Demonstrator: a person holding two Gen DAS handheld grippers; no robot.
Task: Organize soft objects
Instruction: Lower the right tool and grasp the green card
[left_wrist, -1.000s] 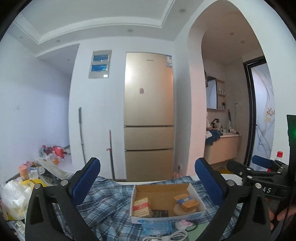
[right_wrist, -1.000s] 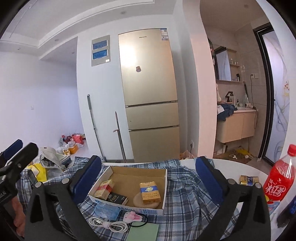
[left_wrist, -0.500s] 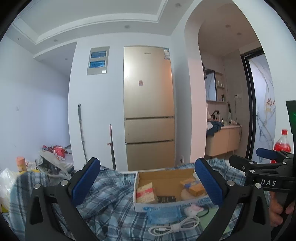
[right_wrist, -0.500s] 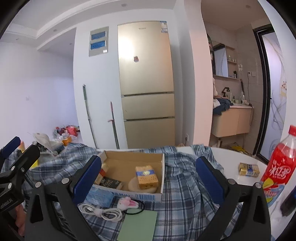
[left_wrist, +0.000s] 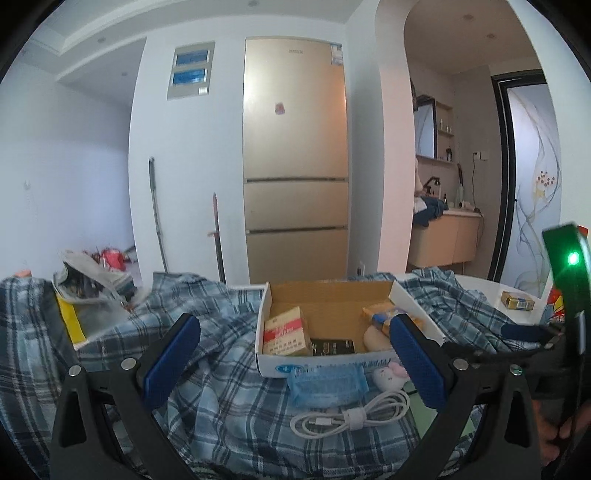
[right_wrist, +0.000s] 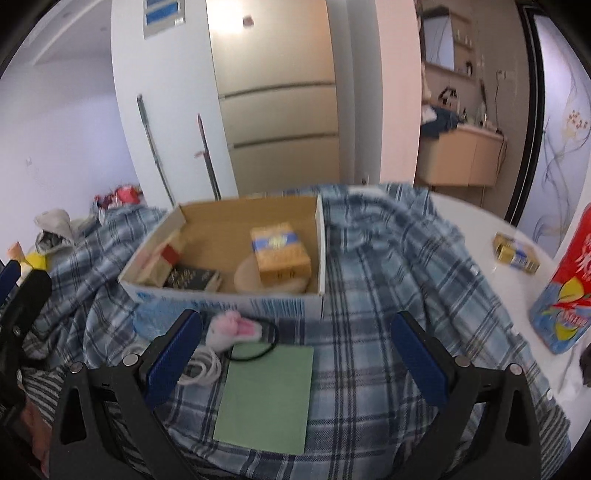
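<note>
Your left claw (left_wrist: 293, 360) hangs with its jaws spread wide, gripping nothing — between its blue pads lie a blue packet (left_wrist: 327, 384) and a coiled white cable (left_wrist: 351, 413). Your right claw (right_wrist: 295, 354) is equally wide apart, over a green card (right_wrist: 267, 395) and a black hair tie (right_wrist: 255, 345) with a plush bunny (right_wrist: 232, 328). All rest on the plaid shirt (right_wrist: 388, 280) spread over the worktop (right_wrist: 476, 221). Just beyond stands the cardboard box (right_wrist: 229, 301) holding small cartons. Far right — a red bottle (right_wrist: 565, 295).
</note>
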